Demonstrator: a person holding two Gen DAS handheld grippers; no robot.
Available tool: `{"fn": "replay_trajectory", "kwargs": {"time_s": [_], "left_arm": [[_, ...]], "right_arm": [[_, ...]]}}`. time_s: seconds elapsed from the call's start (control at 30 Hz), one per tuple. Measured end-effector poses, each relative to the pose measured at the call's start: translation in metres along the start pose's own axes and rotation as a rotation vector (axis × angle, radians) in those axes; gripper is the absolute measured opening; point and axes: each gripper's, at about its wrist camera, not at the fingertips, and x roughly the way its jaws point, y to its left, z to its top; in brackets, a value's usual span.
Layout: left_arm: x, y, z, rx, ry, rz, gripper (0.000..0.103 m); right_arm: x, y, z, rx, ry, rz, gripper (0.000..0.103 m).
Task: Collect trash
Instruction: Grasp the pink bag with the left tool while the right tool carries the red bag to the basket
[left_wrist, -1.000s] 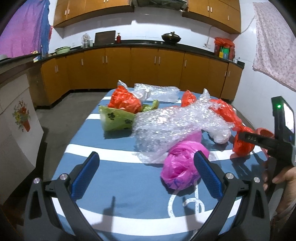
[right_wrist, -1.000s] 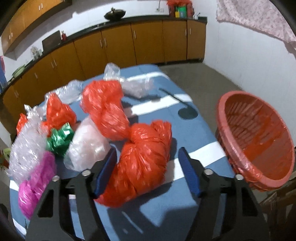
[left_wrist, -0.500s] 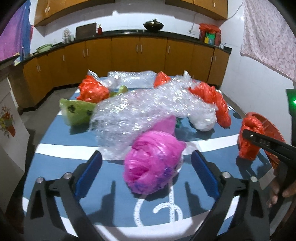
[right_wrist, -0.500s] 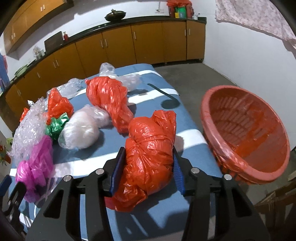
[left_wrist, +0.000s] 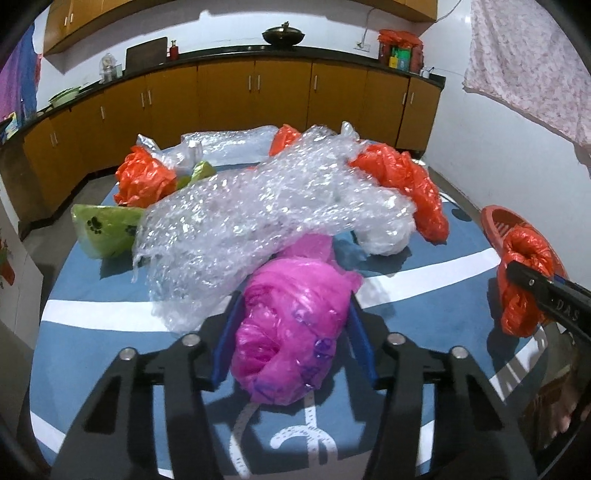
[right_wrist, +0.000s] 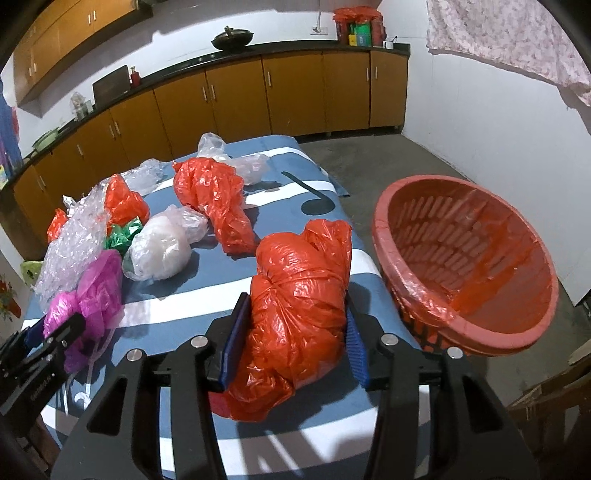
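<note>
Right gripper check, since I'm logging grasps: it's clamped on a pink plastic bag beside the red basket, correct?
Not quite. The right wrist view shows the right gripper clamped on an orange plastic bag, not a pink one. It is indeed beside the red basket.

A home kitchen: ahead of the hand-held gripper, brown wooden cabinets (left_wrist: 229, 99) run along the far wall under a dark countertop (left_wrist: 221, 55) carrying a wok (left_wrist: 283, 36) and jars. More cabinets hang above, and a flowered cloth (right_wrist: 509, 37) hangs on the white wall to the right.
</note>
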Motion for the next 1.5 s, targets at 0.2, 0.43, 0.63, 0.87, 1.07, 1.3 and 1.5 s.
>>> {"fn": "replay_trajectory", "kwargs": {"time_s": [0.2, 0.43, 0.63, 0.87, 1.07, 1.3, 1.5], "left_arm": [[-0.017, -0.003, 0.006, 0.002, -0.039, -0.022, 0.044], [-0.046, -0.016, 0.016, 0.017, -0.098, -0.079, 0.043], [-0.064, -0.031, 0.024, 0.035, -0.135, -0.112, 0.043], [-0.077, -0.054, 0.037, 0.056, -0.175, -0.155, 0.043], [-0.079, -0.079, 0.046, 0.086, -0.192, -0.193, 0.043], [-0.069, -0.114, 0.058, 0.131, -0.200, -0.237, 0.043], [-0.048, -0.150, 0.068, 0.158, -0.182, -0.282, 0.043]], "right_arm": [[-0.011, -0.006, 0.004, 0.009, -0.026, 0.004, 0.048], [-0.024, -0.007, 0.004, 0.009, -0.054, 0.021, 0.048], [-0.035, -0.011, 0.004, 0.007, -0.072, 0.022, 0.048], [-0.051, -0.028, 0.009, 0.022, -0.113, 0.000, 0.048], [-0.059, -0.051, 0.011, 0.050, -0.135, -0.032, 0.048], [-0.068, -0.081, 0.017, 0.066, -0.180, -0.100, 0.048], [-0.069, -0.113, 0.024, 0.099, -0.216, -0.168, 0.048]]}}
